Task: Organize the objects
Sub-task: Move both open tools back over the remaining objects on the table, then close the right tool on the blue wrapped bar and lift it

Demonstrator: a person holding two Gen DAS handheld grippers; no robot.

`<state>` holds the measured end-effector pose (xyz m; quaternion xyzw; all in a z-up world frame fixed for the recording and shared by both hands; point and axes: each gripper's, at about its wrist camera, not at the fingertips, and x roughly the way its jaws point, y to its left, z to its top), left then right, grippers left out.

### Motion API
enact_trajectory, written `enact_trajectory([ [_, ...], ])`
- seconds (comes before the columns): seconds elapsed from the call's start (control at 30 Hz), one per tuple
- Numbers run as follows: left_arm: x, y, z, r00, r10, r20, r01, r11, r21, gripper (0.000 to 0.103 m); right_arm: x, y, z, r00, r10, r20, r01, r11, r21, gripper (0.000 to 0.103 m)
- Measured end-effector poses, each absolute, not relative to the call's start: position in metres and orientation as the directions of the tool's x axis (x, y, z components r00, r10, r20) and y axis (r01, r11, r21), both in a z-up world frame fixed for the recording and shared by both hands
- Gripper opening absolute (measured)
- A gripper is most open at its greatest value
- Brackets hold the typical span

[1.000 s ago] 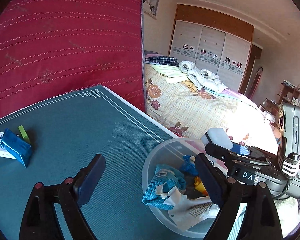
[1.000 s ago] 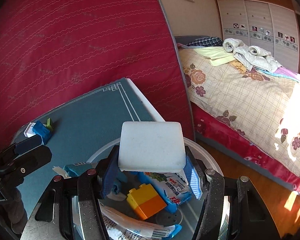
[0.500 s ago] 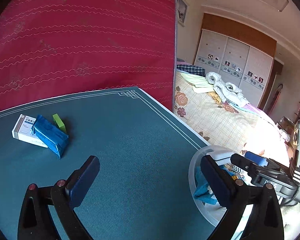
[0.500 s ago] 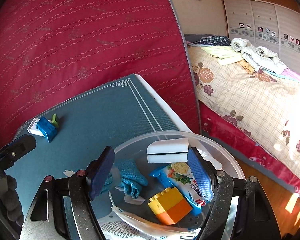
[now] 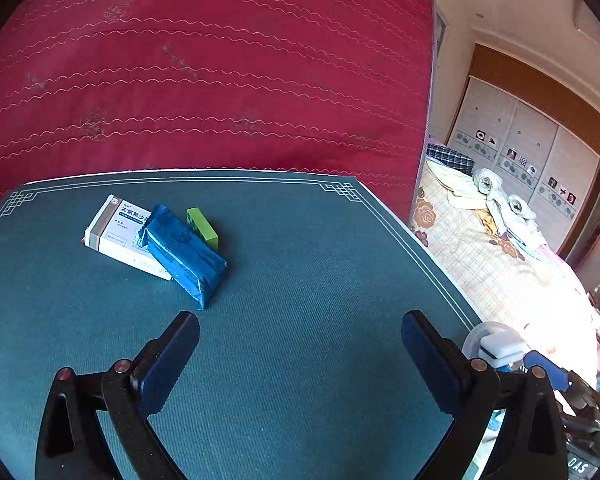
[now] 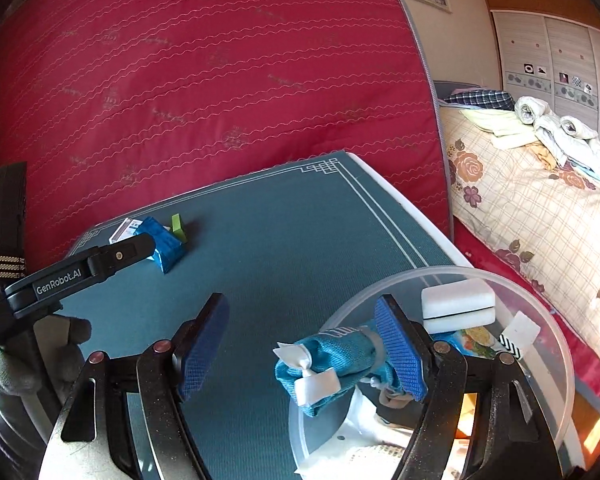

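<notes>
Evidently both tools gape empty: the left tool (image 5: pixel 300 354) faces the blue packet (image 5: pixel 184 258), box (image 5: pixel 118 236) and green block (image 5: pixel 202 227) ahead on the bench (image 5: pixel 320 264), while the right tool (image 6: pixel 300 344), jaws just widened, hangs beside the bowl (image 6: pixel 556 320) holding the sponge (image 6: pixel 458 306).

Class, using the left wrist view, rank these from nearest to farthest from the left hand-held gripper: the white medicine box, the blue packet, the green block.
From the left hand-held gripper:
1. Blue packet, just ahead of the left finger.
2. Green block, behind the packet, on its right.
3. White medicine box, farthest left, partly under the packet.
</notes>
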<state>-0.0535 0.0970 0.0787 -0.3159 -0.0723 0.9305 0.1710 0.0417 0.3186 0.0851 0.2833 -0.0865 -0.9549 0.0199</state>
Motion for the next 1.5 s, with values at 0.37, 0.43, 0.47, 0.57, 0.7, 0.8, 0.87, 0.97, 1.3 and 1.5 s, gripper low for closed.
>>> enact_trajectory([
  [0.37, -0.082, 0.031, 0.073, -0.771, 0.202, -0.605, -0.062, -0.968, -0.245, 0.103, 0.005, 0.255, 0.062, -0.794, -0.225, -0.564, 0.13, -0.97, 0.205, 0.076],
  [0.43, -0.086, 0.017, 0.071, -0.774, 0.18, -0.607, -0.029, -0.968, -0.25, 0.103, -0.003, 0.245, 0.061, -0.79, -0.248, -0.56, 0.153, -0.965, 0.211, 0.076],
  [0.47, -0.088, 0.011, 0.071, -0.775, 0.171, -0.609, -0.016, -0.968, -0.251, 0.103, -0.006, 0.239, 0.061, -0.789, -0.257, -0.558, 0.165, -0.963, 0.211, 0.076],
  [0.57, -0.092, -0.005, 0.07, -0.778, 0.144, -0.612, 0.021, -0.967, -0.254, 0.103, -0.019, 0.225, 0.06, -0.784, -0.289, -0.549, 0.206, -0.956, 0.21, 0.076],
  [0.7, -0.095, -0.017, 0.066, -0.777, 0.114, -0.619, 0.057, -0.967, -0.249, 0.103, -0.041, 0.207, 0.054, -0.755, -0.344, -0.557, 0.255, -0.938, 0.234, 0.076],
  [0.8, -0.096, -0.022, 0.064, -0.777, 0.092, -0.622, 0.074, -0.969, -0.236, 0.103, -0.06, 0.196, 0.049, -0.738, -0.368, -0.565, 0.271, -0.929, 0.251, 0.076],
  [0.87, -0.097, -0.023, 0.062, -0.778, 0.071, -0.624, 0.083, -0.973, -0.215, 0.103, -0.071, 0.189, 0.045, -0.726, -0.385, -0.57, 0.283, -0.923, 0.262, 0.076],
  [0.97, -0.099, -0.027, 0.059, -0.778, 0.038, -0.627, 0.1, -0.978, -0.184, 0.103, -0.089, 0.179, 0.04, -0.718, -0.394, -0.574, 0.297, -0.919, 0.26, 0.076],
  [1.3, -0.107, -0.046, 0.047, -0.76, 0.017, -0.649, 0.137, -0.973, -0.186, 0.103, -0.149, 0.16, 0.033, -0.678, -0.457, -0.575, 0.336, -0.889, 0.311, 0.076],
  [1.5, -0.113, -0.051, 0.04, -0.753, 0.002, -0.658, 0.154, -0.972, -0.18, 0.103, -0.174, 0.15, 0.033, -0.659, -0.458, -0.596, 0.37, -0.888, 0.272, 0.076],
])
